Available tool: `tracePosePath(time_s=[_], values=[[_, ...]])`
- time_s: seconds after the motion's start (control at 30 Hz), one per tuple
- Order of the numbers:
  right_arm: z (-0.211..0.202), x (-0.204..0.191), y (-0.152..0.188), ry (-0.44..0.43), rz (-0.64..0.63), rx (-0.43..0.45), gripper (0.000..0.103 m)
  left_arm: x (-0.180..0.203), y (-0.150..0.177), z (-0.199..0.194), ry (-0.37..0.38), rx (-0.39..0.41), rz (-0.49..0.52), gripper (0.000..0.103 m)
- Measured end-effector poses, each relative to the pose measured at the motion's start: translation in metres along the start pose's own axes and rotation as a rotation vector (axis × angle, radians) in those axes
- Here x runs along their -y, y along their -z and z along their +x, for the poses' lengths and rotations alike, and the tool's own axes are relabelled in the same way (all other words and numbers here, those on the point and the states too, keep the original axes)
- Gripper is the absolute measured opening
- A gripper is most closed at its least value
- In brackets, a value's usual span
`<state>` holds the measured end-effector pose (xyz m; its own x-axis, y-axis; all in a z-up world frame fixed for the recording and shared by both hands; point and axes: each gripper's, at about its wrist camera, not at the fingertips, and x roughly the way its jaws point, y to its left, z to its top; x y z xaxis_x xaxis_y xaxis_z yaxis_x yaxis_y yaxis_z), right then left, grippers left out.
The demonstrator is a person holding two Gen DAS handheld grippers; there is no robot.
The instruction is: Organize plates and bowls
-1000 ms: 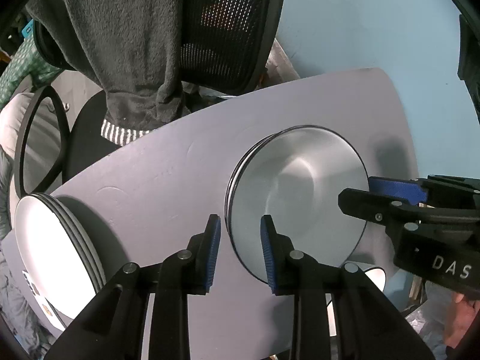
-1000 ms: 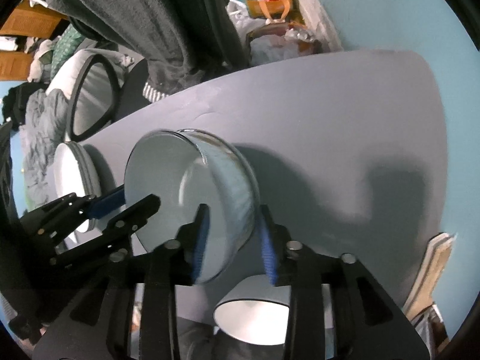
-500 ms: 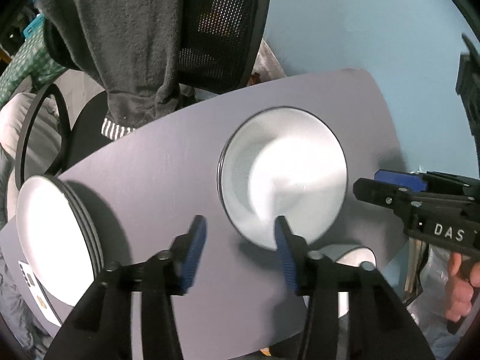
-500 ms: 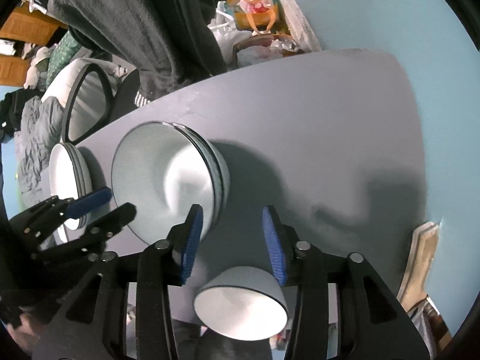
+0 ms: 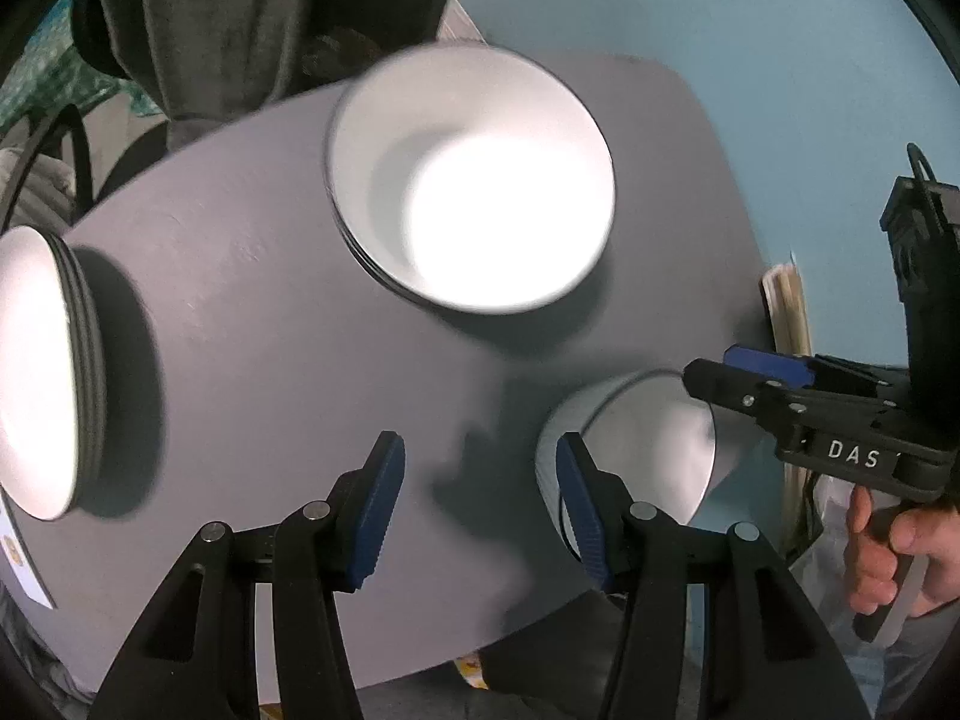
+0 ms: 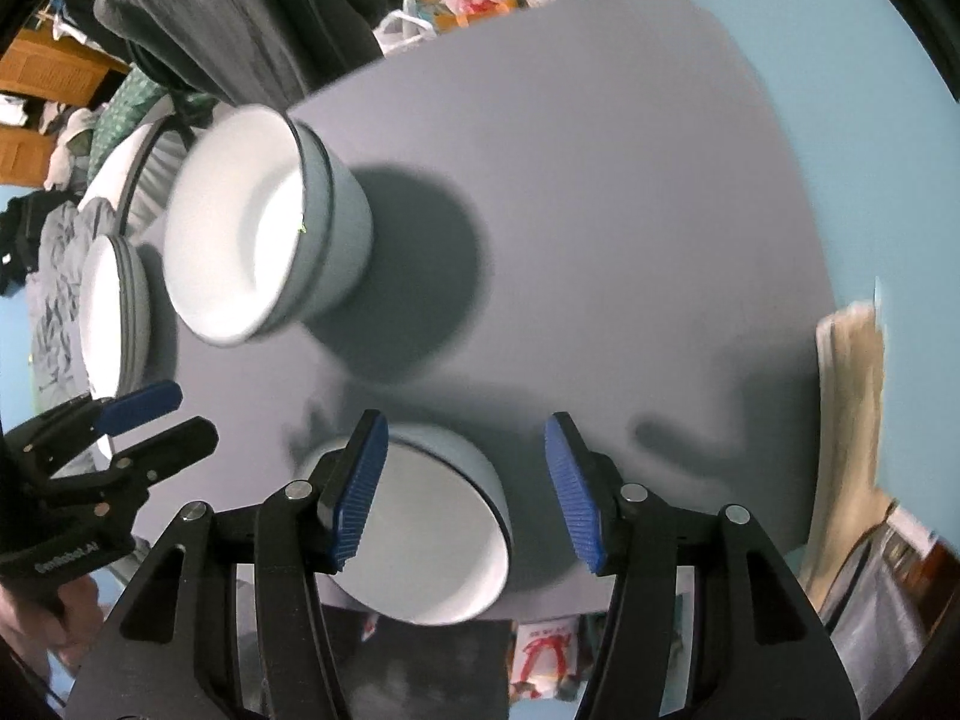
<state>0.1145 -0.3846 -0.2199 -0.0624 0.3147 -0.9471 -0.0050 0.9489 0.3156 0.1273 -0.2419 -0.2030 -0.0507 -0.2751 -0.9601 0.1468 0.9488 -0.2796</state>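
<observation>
White bowls (image 5: 474, 192) with dark rims, grey table (image 5: 270, 324), black grippers with blue pads (image 6: 360, 486), light blue wall (image 5: 750, 30)

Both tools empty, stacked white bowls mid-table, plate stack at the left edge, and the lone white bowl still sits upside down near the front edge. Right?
One thing is off: the single white bowl with the dark rim stands upright, its open mouth facing up, as the right wrist view shows. The rest holds: the left tool and the right tool grip nothing, the right one's jaws opening; the stacked white bowls sit mid-table, the white plate stack at the left edge.
</observation>
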Motion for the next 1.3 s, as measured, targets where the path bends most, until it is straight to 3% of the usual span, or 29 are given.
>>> tracePosePath(time_s=[0.47, 0.53, 0.6, 0.73, 0.77, 0.8, 0.9, 1.1, 1.3], values=[[0.03, 0.019, 0.021, -0.04, 0.06, -0.002, 0.055, 0.025, 0.015, 0.048, 0.02, -0.082, 0.027, 0.054], [0.033, 0.02, 0.021, -0.05, 0.057, 0.0, 0.05, 0.027, 0.011, 0.053, 0.017, -0.084, 0.034, 0.054], [0.037, 0.018, 0.021, -0.057, 0.05, -0.008, 0.035, 0.027, 0.011, 0.056, 0.017, -0.086, 0.032, 0.054], [0.041, 0.016, 0.021, -0.051, 0.037, -0.003, 0.025, 0.028, 0.006, 0.061, 0.022, -0.08, 0.022, 0.054], [0.041, 0.015, 0.02, -0.04, 0.031, 0.002, 0.023, 0.028, 0.007, 0.061, 0.024, -0.08, 0.021, 0.051], [0.042, 0.015, 0.019, -0.031, 0.025, 0.004, 0.022, 0.027, 0.006, 0.061, 0.028, -0.081, 0.021, 0.041], [0.043, 0.013, 0.017, -0.015, 0.017, 0.01, 0.015, 0.024, 0.008, 0.063, 0.033, -0.094, 0.019, 0.034], [0.045, 0.014, 0.008, -0.059, 0.046, 0.003, 0.011, 0.007, 0.013, 0.058, 0.035, -0.09, 0.004, 0.027], [0.052, -0.01, -0.001, -0.084, 0.003, -0.009, 0.011, -0.014, 0.016, 0.05, 0.02, -0.08, -0.033, 0.026]])
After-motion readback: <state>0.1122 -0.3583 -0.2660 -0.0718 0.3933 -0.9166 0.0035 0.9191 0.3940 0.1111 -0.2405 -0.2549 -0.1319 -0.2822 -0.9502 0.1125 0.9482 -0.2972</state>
